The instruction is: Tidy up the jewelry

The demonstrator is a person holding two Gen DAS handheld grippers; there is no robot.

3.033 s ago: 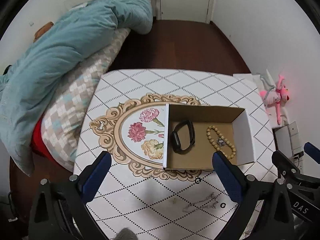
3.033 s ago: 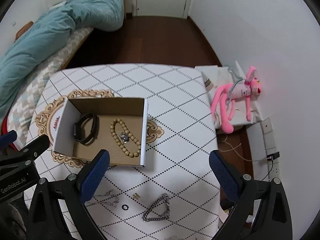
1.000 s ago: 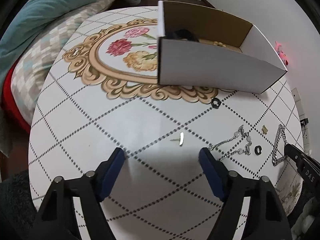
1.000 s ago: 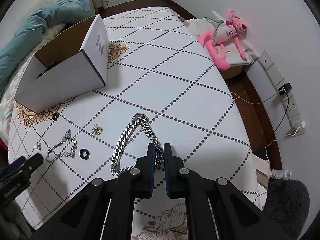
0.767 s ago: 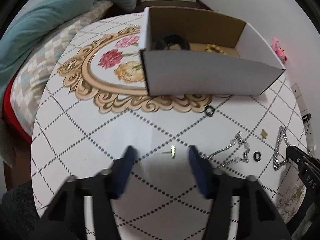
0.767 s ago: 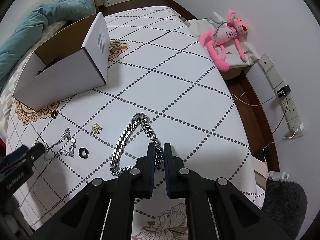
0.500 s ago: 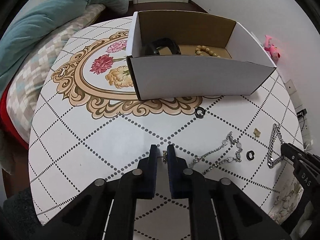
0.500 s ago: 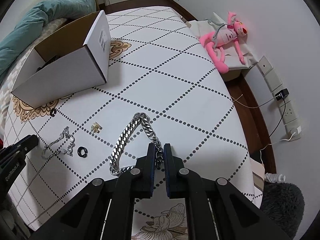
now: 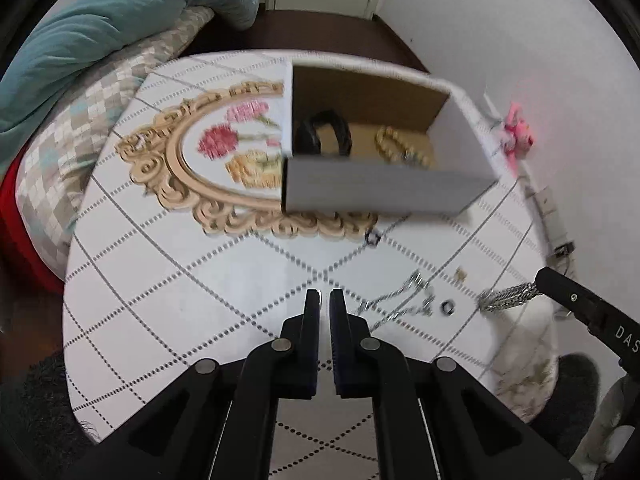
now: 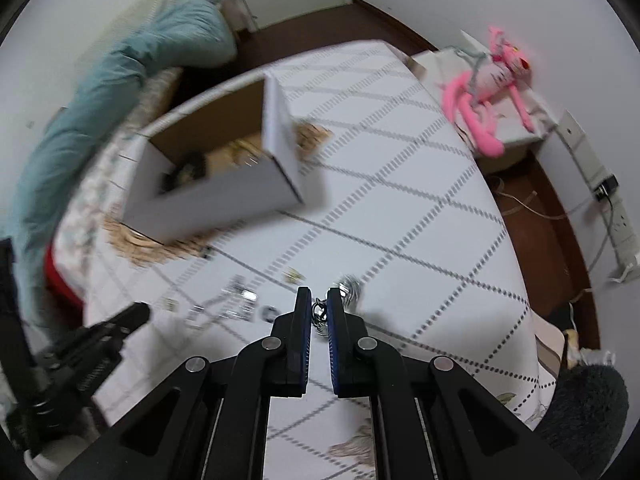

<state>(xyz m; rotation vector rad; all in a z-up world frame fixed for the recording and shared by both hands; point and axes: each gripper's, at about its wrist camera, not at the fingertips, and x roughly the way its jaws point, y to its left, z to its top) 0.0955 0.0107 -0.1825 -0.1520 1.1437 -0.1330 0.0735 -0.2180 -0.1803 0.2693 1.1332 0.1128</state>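
An open cardboard box (image 9: 380, 192) stands on the patterned table (image 9: 200, 280) and holds a black band (image 9: 324, 136) and a bead bracelet (image 9: 396, 148). My right gripper (image 10: 319, 300) is shut on a heavy silver chain (image 10: 350, 282), lifted off the table; the chain also shows in the left wrist view (image 9: 506, 296), hanging from the right fingers. My left gripper (image 9: 324, 298) is shut; the small stud it closed around cannot be seen between its pads. A thin silver chain (image 9: 400, 300), a black ring (image 9: 447, 307), a gold piece (image 9: 461, 274) and another ring (image 9: 372, 239) lie on the table.
A teal duvet and checked bedding (image 9: 100, 40) lie left of the table. A pink plush toy (image 10: 488, 80) sits on a white bag at the right. A power strip (image 10: 600, 184) lies on the floor by the wall. A dark fluffy rug (image 10: 584, 412) is at lower right.
Both grippers have risen from the table and tilted toward the box. The right one lifted the heavy chain. The left one had just shut around the small stud on the table.
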